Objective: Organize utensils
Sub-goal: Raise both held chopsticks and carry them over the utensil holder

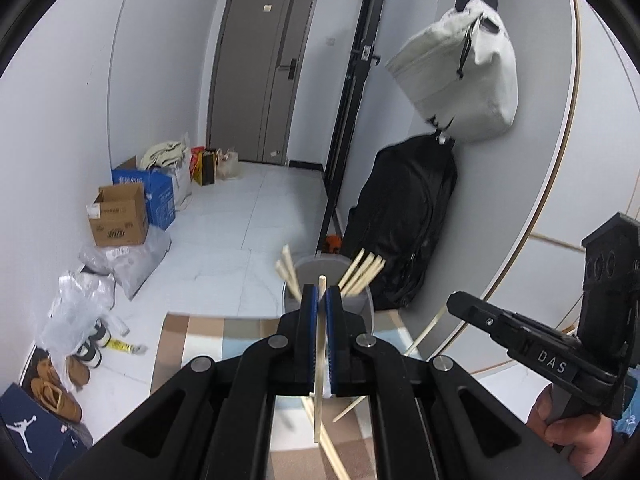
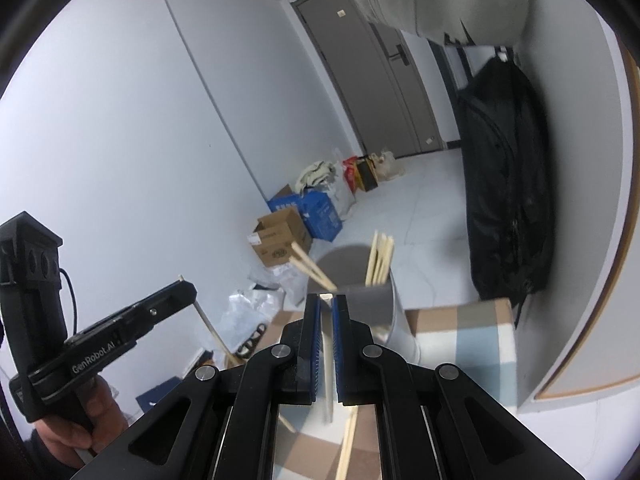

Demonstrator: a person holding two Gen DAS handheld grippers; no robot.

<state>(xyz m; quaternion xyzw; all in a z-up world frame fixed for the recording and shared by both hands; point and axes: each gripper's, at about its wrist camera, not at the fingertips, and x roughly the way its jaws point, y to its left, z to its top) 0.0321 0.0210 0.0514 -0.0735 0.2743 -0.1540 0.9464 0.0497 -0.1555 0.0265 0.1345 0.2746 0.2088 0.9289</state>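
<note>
Your left gripper (image 1: 322, 294) and right gripper (image 2: 327, 304) each pinch one chopstick (image 1: 319, 360) just short of the holder (image 1: 326, 280); tilted, either stick could catch the rim or slip.

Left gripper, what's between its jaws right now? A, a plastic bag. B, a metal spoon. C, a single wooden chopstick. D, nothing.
C: the left gripper is shut on one chopstick, which runs down between its blue pads in the left wrist view.

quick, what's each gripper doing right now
left gripper: shut on a chopstick
right gripper: shut on a chopstick
</note>
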